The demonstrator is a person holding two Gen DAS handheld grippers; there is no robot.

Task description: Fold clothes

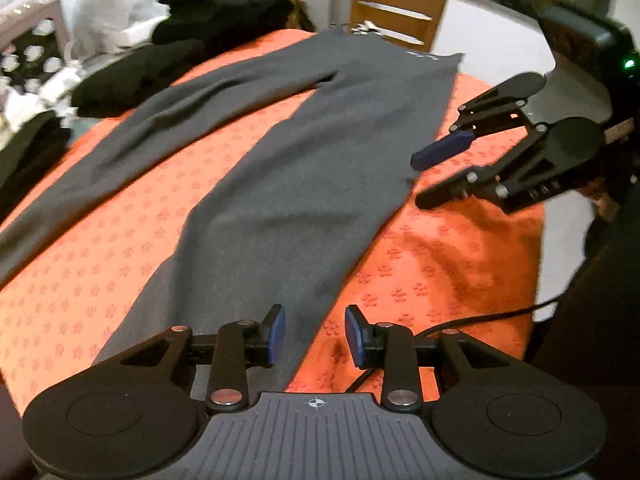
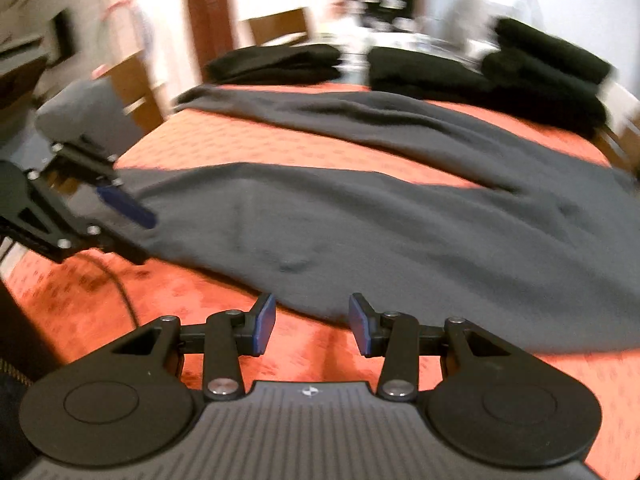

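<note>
Grey trousers [image 1: 304,168] lie spread flat on the orange patterned cloth [image 1: 420,272] that covers the surface, both legs splayed apart in a V with a wedge of orange showing between them. They are the landmark here. The waistband end sits at the far side in the left wrist view, a small pale mark near its edge.

The left claw [image 1: 315,334] hovers just above the hem end of one trouser leg, jaws parted a moderate way, blue pads [image 1: 278,330] bare, nothing pinched between them. The fabric passes below the gap, not gripped.

The right claw [image 1: 418,180] hangs beside the trousers' outer edge, near the hip stretch of that same leg, one blue-padded finger above and a black one below, set apart with no cloth in between. From its own camera, the right claw [image 2: 311,322] sits just short of the trouser edge, over bare orange cloth, jaws half-wide and empty.

Beyond the trousers, on the far side, stacks of folded black clothes [image 2: 432,70] sit in a row. A black cable [image 1: 480,318] trails over the cloth on the near side of the trousers. A wooden chair back [image 1: 396,12] stands past the waistband. Heavy blur at the edges.
</note>
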